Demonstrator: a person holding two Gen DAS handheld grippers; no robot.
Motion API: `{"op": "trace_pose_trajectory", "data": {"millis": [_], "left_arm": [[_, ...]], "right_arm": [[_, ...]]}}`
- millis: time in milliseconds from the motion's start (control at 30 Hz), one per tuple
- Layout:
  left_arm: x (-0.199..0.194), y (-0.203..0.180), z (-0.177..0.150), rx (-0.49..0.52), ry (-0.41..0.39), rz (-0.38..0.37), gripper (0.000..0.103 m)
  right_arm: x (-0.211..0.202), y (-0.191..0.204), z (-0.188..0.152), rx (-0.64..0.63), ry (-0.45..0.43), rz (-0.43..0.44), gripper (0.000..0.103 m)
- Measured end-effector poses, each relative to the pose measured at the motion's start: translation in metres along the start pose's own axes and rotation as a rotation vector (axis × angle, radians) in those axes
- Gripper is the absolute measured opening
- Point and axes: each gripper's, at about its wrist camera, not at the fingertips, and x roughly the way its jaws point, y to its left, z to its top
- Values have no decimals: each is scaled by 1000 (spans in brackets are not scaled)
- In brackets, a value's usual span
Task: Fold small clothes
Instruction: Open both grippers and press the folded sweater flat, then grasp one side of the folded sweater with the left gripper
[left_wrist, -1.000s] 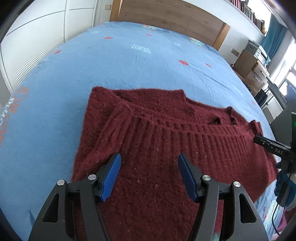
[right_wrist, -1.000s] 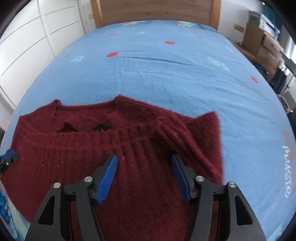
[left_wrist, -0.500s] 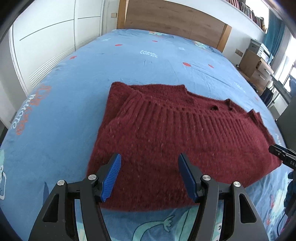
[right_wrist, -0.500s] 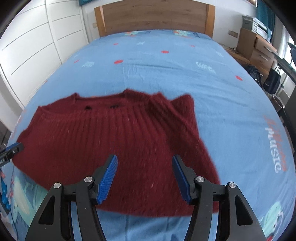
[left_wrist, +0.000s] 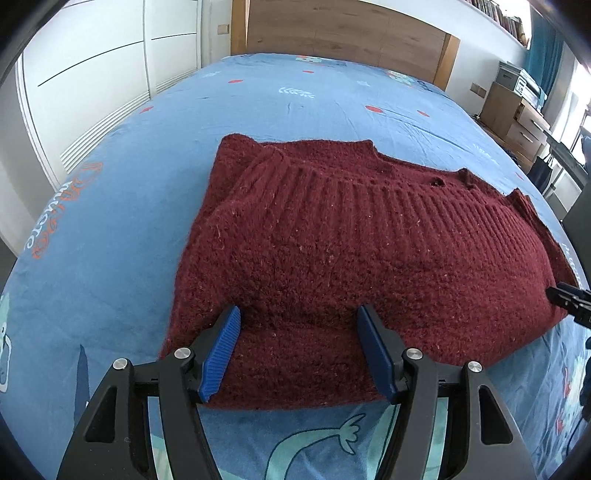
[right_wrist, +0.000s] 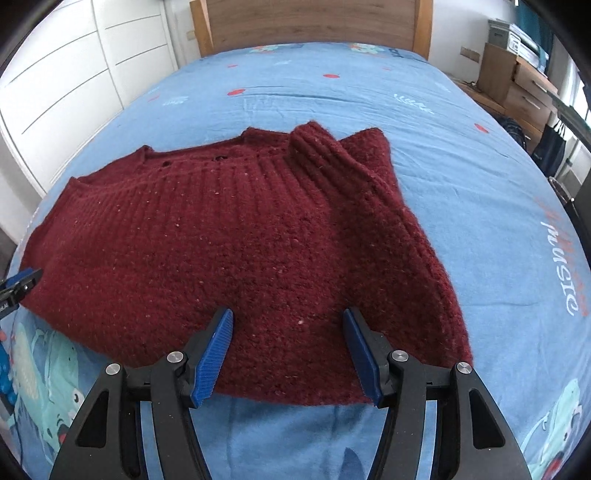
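I am seeing the dark red knitted sweater (left_wrist: 351, 251) lying folded on the blue bed sheet (left_wrist: 155, 155), just ahead of both grippers. I am holding the left gripper (left_wrist: 299, 350) and the right gripper (right_wrist: 288, 347) partly open above its near edge, gripping nothing.

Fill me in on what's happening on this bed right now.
A person is folding a dark red knit sweater on a bed with a blue patterned sheet, using a handheld gripper in each hand. The left gripper and right gripper both hover over the sweater's near edge with jaws open, gripping nothing. The sweater lies partly folded, one sleeve laid across its body.
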Motion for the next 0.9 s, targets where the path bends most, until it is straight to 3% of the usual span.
{"op": "trace_pose_trajectory", "data": {"millis": [133, 333, 567, 900], "left_arm": [[-4, -3, 0, 15, -2, 13, 60], [-5, -7, -1, 19, -2, 25, 60], [-6, -7, -1, 16, 5, 30, 60], [-30, -4, -16, -29, 13, 17, 60]], "right_arm": [[-9, -1, 4, -11, -8, -45, 63], [-5, 6, 5, -7, -5, -32, 63], [-2, -9, -8, 37, 9, -8, 62], [-33, -29, -33, 87, 15, -44, 63]]}}
